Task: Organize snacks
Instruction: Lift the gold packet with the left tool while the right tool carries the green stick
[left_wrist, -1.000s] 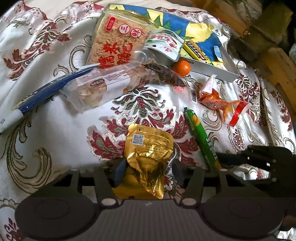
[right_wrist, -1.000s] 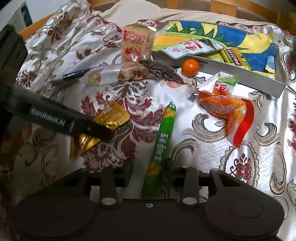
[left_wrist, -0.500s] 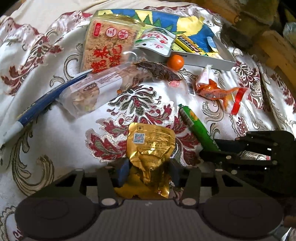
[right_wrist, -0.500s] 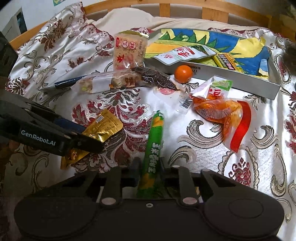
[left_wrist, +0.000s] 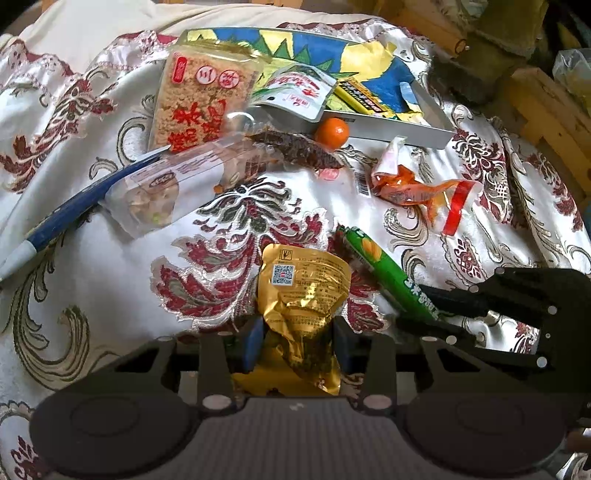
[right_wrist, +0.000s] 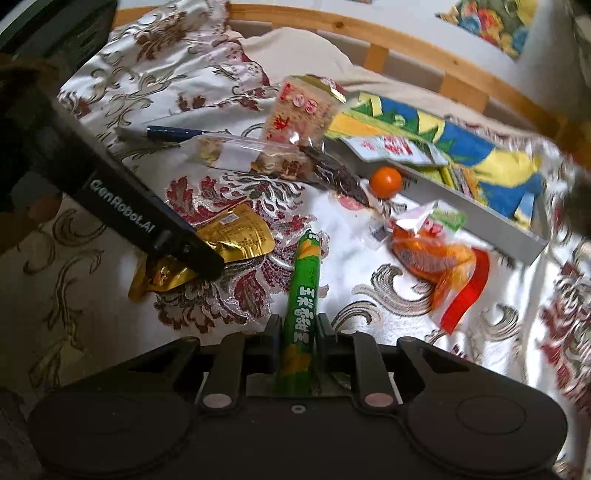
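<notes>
Already my right gripper (right_wrist: 298, 334) clamps the green sausage stick (right_wrist: 301, 310) on the bedspread; my left gripper (left_wrist: 298, 345) is closing around the crinkled gold foil pouch (left_wrist: 303, 291), which may slip.

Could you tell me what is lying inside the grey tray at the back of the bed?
In the grey tray lie a white pouch with red print and a yellow-and-black packet, on a blue-and-yellow picture. Whatever lies beneath the pouch and packet is covered.
</notes>
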